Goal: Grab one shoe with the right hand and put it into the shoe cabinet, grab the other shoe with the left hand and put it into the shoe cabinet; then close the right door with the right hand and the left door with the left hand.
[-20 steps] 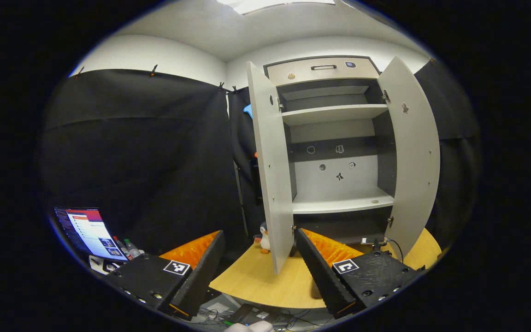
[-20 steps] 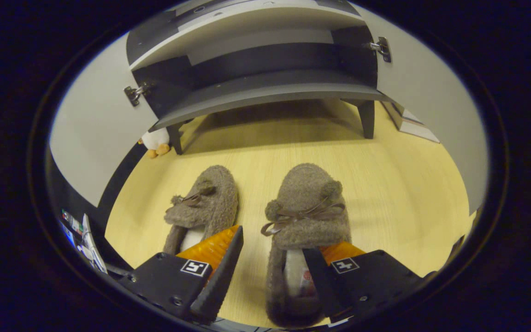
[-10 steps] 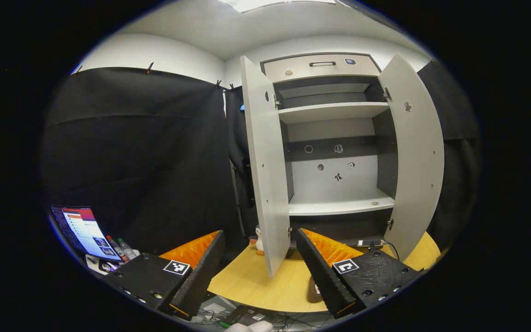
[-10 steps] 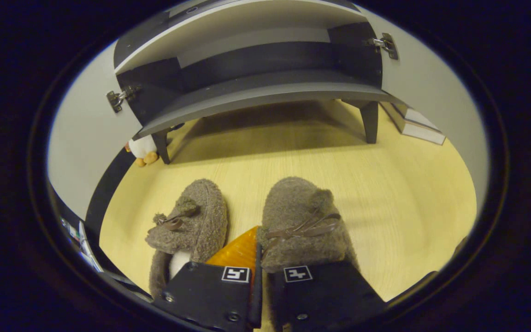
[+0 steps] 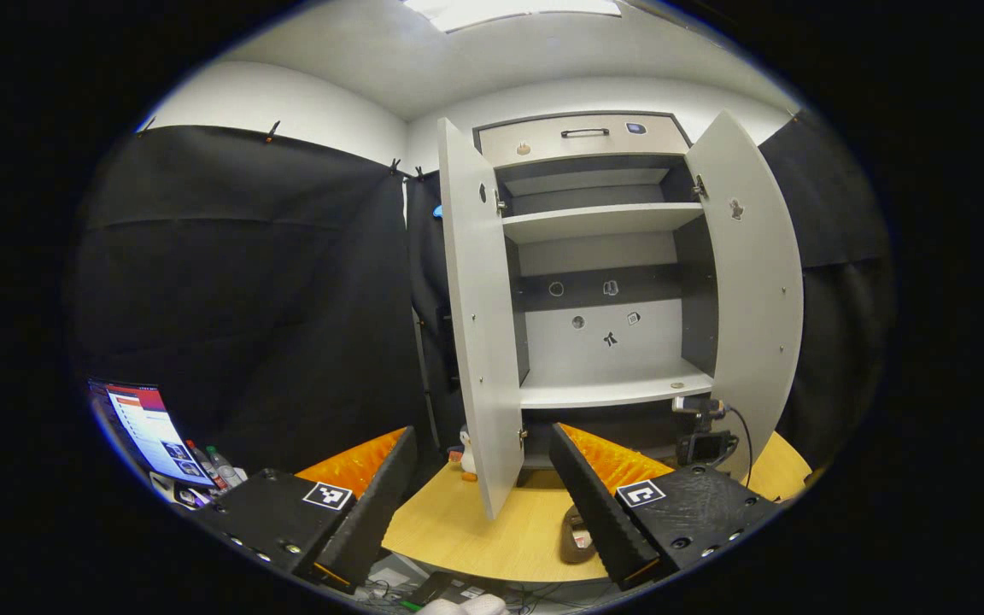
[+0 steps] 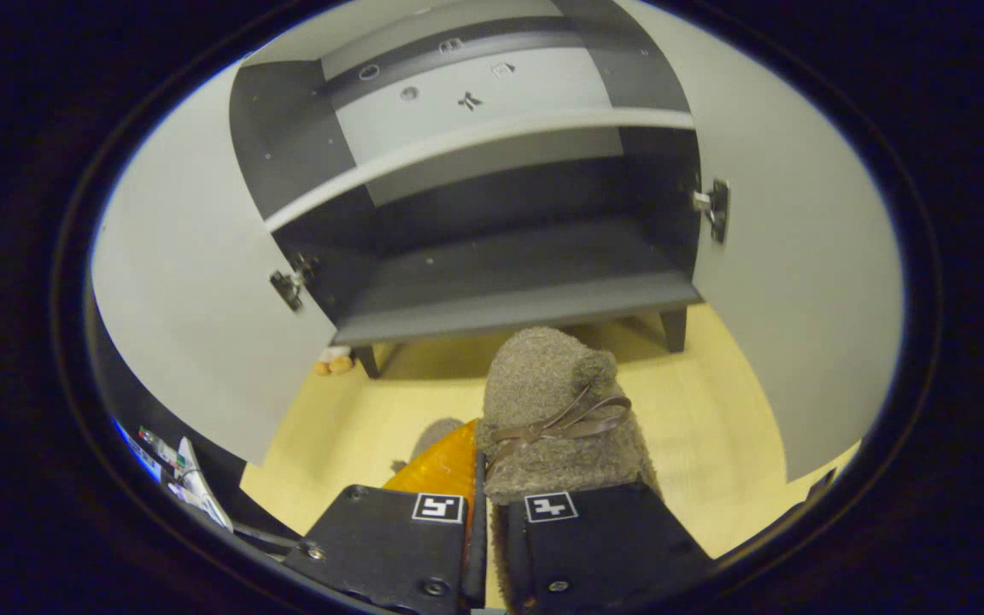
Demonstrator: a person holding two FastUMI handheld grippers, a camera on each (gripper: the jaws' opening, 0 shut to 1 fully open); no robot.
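Shoe is clamped, apparently at its heel collar, in the right hand-held gripper, lifted clear of the tabletop; toe aims at 12 o'clock toward the shoe cabinet; left hand-held gripper waits released.

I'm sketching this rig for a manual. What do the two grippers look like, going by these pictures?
Each gripper has two wedge-shaped fingers with ribbed inner faces, set on black textured blocks with screws. Each block carries a small square black-and-white marker. On the left gripper the fingers stand apart; the right gripper has its marker blocks side by side.
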